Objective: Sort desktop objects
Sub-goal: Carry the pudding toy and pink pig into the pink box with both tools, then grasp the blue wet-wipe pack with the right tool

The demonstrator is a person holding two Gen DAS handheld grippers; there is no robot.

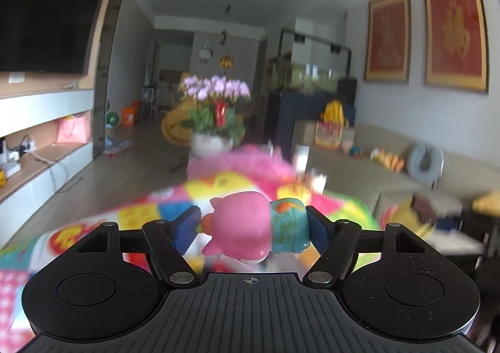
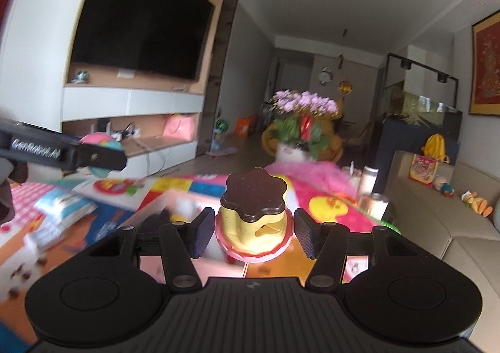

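Observation:
My left gripper (image 1: 253,225) is shut on a pink pig figurine (image 1: 250,225) in a blue patterned robe, held sideways in the air above the colourful mat (image 1: 140,218). In the right wrist view the left gripper (image 2: 103,153) shows at the far left with the figurine (image 2: 100,139) in it. My right gripper (image 2: 253,231) has its fingers on either side of a toy pudding (image 2: 254,212), yellow with a brown top on a pink base. A small gap shows on each side, so I cannot tell whether they grip it.
A colourful play mat covers the table (image 2: 187,184). A blue and white packet (image 2: 62,212) lies at the left, a pink fluffy thing (image 2: 312,175) and two metal cans (image 2: 373,200) farther back. A flower pot (image 2: 297,131) stands beyond. A beige sofa (image 2: 437,218) is at the right.

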